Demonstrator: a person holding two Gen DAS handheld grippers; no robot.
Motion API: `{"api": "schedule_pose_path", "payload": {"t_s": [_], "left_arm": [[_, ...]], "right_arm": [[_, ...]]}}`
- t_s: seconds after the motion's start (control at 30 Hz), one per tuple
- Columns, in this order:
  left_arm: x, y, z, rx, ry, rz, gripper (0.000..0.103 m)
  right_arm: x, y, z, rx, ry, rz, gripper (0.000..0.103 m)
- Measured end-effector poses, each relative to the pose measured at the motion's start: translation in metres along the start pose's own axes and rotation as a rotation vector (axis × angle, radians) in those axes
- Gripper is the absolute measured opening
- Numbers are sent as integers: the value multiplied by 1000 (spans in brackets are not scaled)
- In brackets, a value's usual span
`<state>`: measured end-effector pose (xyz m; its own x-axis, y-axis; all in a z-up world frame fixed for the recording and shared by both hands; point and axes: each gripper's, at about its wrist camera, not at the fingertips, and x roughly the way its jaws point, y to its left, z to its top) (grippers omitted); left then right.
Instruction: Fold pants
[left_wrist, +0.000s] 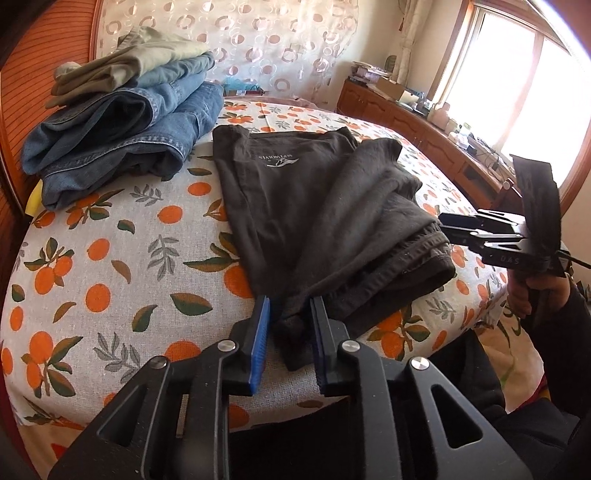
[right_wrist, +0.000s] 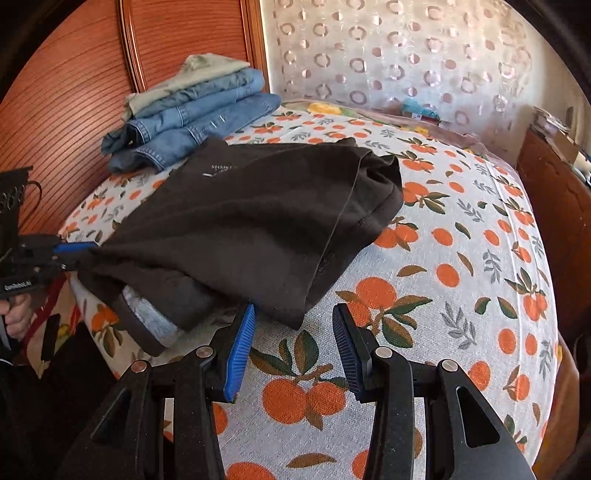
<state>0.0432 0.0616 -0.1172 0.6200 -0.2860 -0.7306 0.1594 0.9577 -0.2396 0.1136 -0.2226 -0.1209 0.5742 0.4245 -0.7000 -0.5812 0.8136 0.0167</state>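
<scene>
Fabric sits between my left gripper (left_wrist: 288, 321) pads: a bunched near corner of the dark pants (left_wrist: 317, 206) runs up through the narrow gap. I cannot tell from the left wrist view whether the blue pads still press on it or only flank it. In the right wrist view that same gripper (right_wrist: 79, 254) shows at the left edge with the cloth gathered at its tip and pulled taut toward it.

My right gripper (right_wrist: 293, 332) stands partly open with nothing between its fingers. Its left pad is just beside the near hem of the pants (right_wrist: 258, 221); whether it touches I cannot say. Under the gap lies only the bedcover (right_wrist: 443, 280), white with oranges and leaves. From the left wrist view I see this gripper (left_wrist: 445, 223) level at the right, its tips close to the folded waistband edge, a hand (left_wrist: 539, 291) on the grip below.

The pants lie folded in the middle of the bed, a small pale logo (left_wrist: 275, 162) on the upper layer, one leg end hanging over the near edge with its grey lining showing.

Farther back, at the left by the wooden headboard (right_wrist: 74, 92), is a stack of folded jeans (left_wrist: 122, 147) with a pale green garment (left_wrist: 147, 51) on top. Behind it hangs a curtain with ring patterns (right_wrist: 388, 55), and to the right a wooden cabinet (left_wrist: 406, 118) runs below a bright window (left_wrist: 517, 85).
</scene>
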Motion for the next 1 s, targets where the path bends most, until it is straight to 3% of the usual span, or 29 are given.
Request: {"api": "schedule_pose_path", "payload": {"t_s": [0.1, 0.13, 0.2, 0.27, 0.53, 0.7, 1.0], "left_arm": [[-1, 1, -1, -3, -2, -6, 22], [0, 2, -1, -4, -2, -8, 22], [0, 3, -2, -10, -6, -13, 23], [0, 4, -2, -14, -10, -17, 23], [-11, 11, -3, -31, -40, -29, 23], [-26, 23, -4, -50, -69, -6, 27], [-41, 57, -12, -110, -89, 47, 29]], "right_arm": [[8, 2, 3, -5, 12, -6, 43], [9, 3, 5, -9, 8, -5, 29], [12, 2, 10, -9, 16, 9, 13], [9, 0, 17, -14, -3, 24, 6], [8, 15, 86, -100, -93, 8, 5], [30, 41, 135, -144, -127, 28, 5], [83, 90, 187, -190, -146, 103, 5]]}}
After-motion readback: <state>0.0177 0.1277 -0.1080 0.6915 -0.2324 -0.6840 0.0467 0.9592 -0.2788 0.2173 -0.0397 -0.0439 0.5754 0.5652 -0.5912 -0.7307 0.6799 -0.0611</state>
